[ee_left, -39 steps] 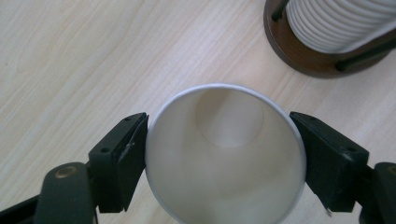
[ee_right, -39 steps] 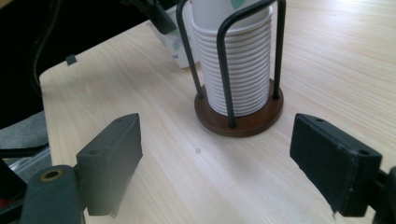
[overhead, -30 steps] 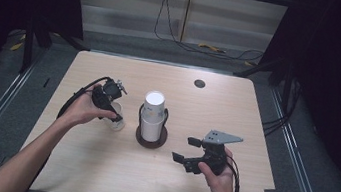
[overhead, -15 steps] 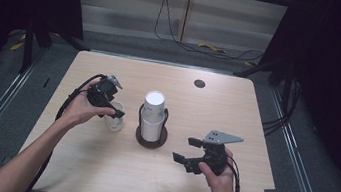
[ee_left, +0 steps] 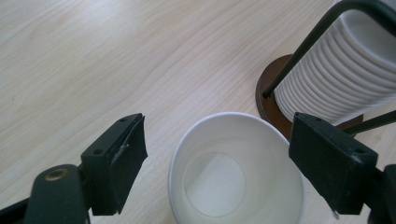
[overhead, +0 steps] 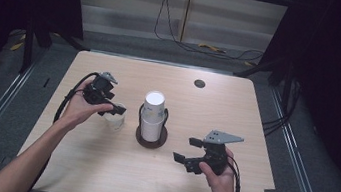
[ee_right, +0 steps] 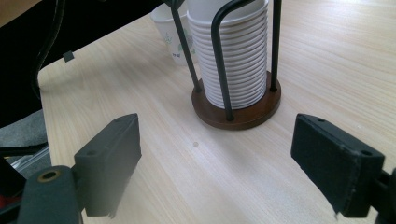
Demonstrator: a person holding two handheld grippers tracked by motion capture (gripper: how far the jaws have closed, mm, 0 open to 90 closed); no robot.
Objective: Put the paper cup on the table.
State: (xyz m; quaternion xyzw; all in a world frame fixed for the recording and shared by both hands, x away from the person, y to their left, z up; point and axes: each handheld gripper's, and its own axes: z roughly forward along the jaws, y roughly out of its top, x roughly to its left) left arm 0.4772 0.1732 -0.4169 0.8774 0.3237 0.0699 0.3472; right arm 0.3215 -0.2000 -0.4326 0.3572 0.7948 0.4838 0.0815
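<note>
At the left of the wooden table (overhead: 97, 171), the left gripper (overhead: 115, 110) is held above a single paper cup (overhead: 115, 120). In the left gripper view the cup (ee_left: 236, 172) is seen upright, mouth up, standing on the table between the two black jaws, which are spread wide on either side of its rim without touching it. The cup's inside is seen to be white and bare.

Just beside that cup, toward the middle of the table, a stack of white paper cups (overhead: 152, 115) is kept in a holder (overhead: 151, 137) made of a round brown base and thin black wire uprights. In the right gripper view the stack (ee_right: 236, 56) is seen ribbed with many nested rims, and the single cup (ee_right: 173, 37), printed with a small green pattern, is seen behind it.

To the right, the right gripper (overhead: 187, 150) is held low over the table, well apart from the holder and pointed toward it. Its jaws are spread wide, and nothing is held between them.

Farther back on the right, a small dark round disc (overhead: 199, 83) is set in the tabletop.
</note>
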